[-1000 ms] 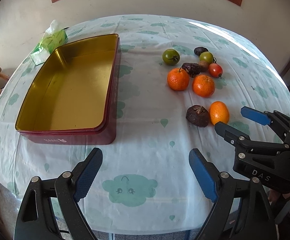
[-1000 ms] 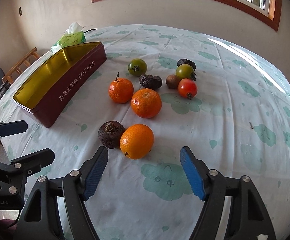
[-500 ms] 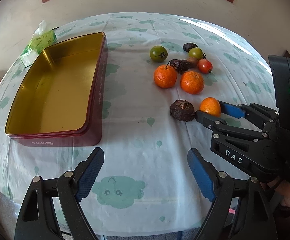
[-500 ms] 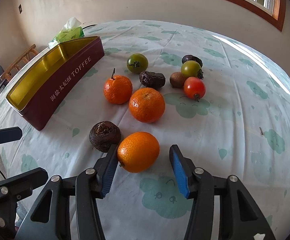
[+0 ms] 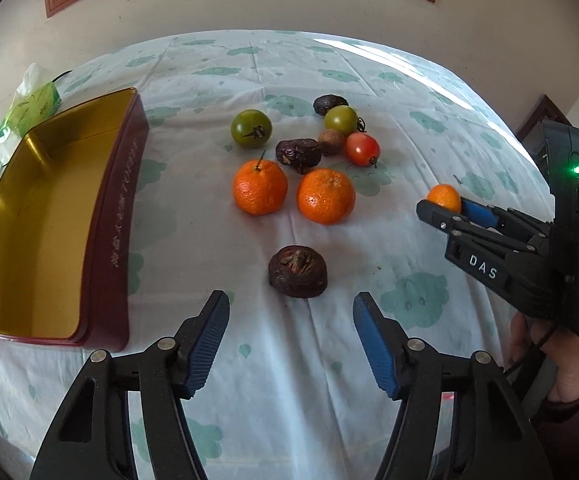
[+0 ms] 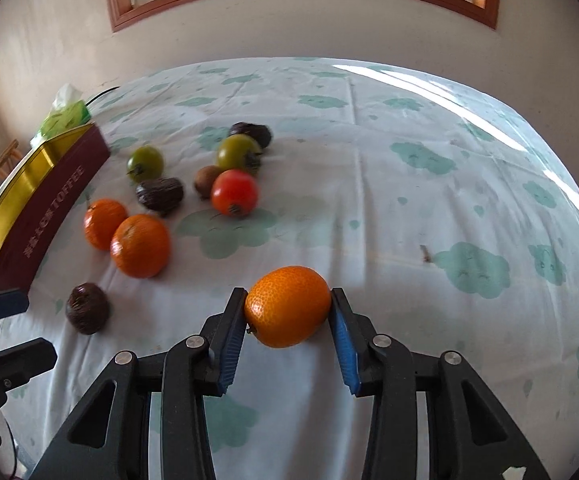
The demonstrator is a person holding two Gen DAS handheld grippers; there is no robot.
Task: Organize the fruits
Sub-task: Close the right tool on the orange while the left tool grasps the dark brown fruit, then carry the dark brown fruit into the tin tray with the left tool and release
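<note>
- Clamping a smooth oval orange citrus fruit (image 6: 288, 306), the right gripper (image 6: 288, 320) has both blue-padded fingers (image 6: 229, 340) pressed against the fruit's sides; the fruit sits at the near middle of the right wrist view, at or just above the cloth, contact with the cloth not determinable.
- Left gripper (image 5: 291, 336): jaws closing, blue pads apart, nothing touching them. A dark brown wrinkled round fruit (image 5: 298, 271) lies on the cloth just beyond the fingertips, in line with the gap.
- Open rectangular tin with gold interior and maroon walls (image 5: 117, 216): at the left of the table, holding no fruit.
- Two round orange mandarins (image 5: 260, 187) (image 5: 326, 196): side by side at mid-table, right of the tin, not touching each other.
- Far cluster: a green tomato (image 5: 251, 128) stands apart to the left; a dark shrivelled oblong fruit (image 5: 298, 155), a small brown fruit (image 5: 330, 141), a red tomato (image 5: 362, 149), a second green tomato (image 5: 341, 118) and a dark fruit (image 5: 330, 104) behind it lie close together.
- White tablecloth with pale green cloud print (image 5: 421, 128): covers the round table.
- Green tissue pack (image 5: 29, 110): beyond the tin's far left corner.
- A person's hand (image 5: 545, 356) grips the right gripper's handle at the right edge of the left wrist view.
</note>
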